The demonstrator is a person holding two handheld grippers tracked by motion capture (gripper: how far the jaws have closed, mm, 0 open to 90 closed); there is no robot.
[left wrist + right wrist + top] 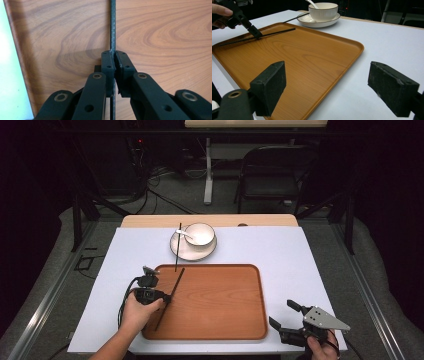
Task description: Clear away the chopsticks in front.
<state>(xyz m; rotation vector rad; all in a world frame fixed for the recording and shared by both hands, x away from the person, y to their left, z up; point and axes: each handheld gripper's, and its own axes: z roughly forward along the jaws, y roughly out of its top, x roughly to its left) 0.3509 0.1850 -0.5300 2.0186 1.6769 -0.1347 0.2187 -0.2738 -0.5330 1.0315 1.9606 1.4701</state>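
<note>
a thin, straight black chopstick [170,298] lies slantwise over the left part of a brown wooden tray with rounded corners and a low raised rim [215,336]. its far end points toward the tray's far left corner, and its near end reaches down toward the tray's left edge. about midway along, it is pinched from both sides [112,30]. in the right gripper view the stick [274,32] sits low over the wood grain; whether it rests on the tray or hangs just above cannot be told.
</note>
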